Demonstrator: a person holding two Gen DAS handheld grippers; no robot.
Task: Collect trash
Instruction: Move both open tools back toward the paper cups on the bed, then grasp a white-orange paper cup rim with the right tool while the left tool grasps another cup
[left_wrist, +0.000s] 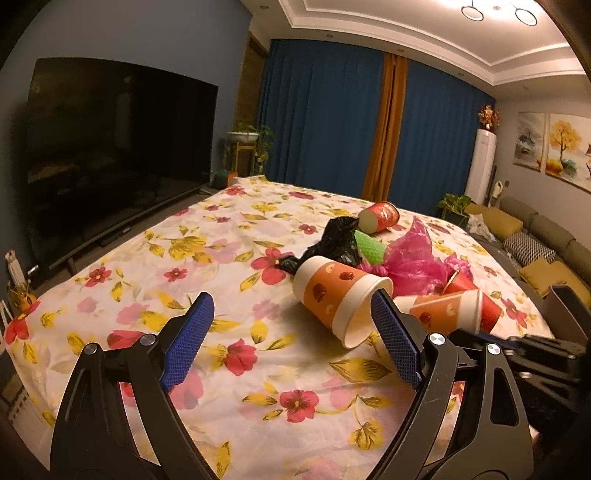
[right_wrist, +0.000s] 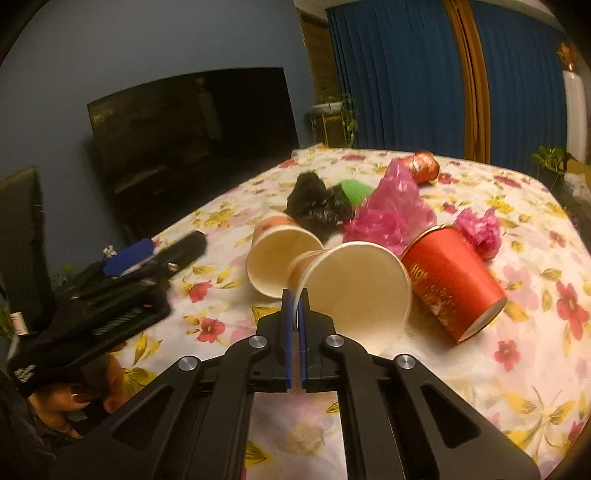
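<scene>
Trash lies on a table with a flowered cloth (left_wrist: 229, 258). My right gripper (right_wrist: 294, 295) is shut on the rim of an orange paper cup (right_wrist: 354, 288) lying on its side; that cup also shows in the left wrist view (left_wrist: 447, 306). My left gripper (left_wrist: 291, 306) is open, its right finger (left_wrist: 391, 332) next to the mouth of a second orange cup (left_wrist: 340, 299), which also shows in the right wrist view (right_wrist: 280, 258). A red cup (right_wrist: 450, 284), pink plastic bags (right_wrist: 391, 210), a black bag (right_wrist: 317, 203) and a green piece (right_wrist: 354, 190) lie behind.
Another red cup (left_wrist: 378, 216) lies at the far side of the table. A big TV (left_wrist: 110, 147) stands at the left, a sofa (left_wrist: 535, 236) at the right, blue curtains (left_wrist: 325, 122) behind. The left gripper shows in the right wrist view (right_wrist: 147, 258).
</scene>
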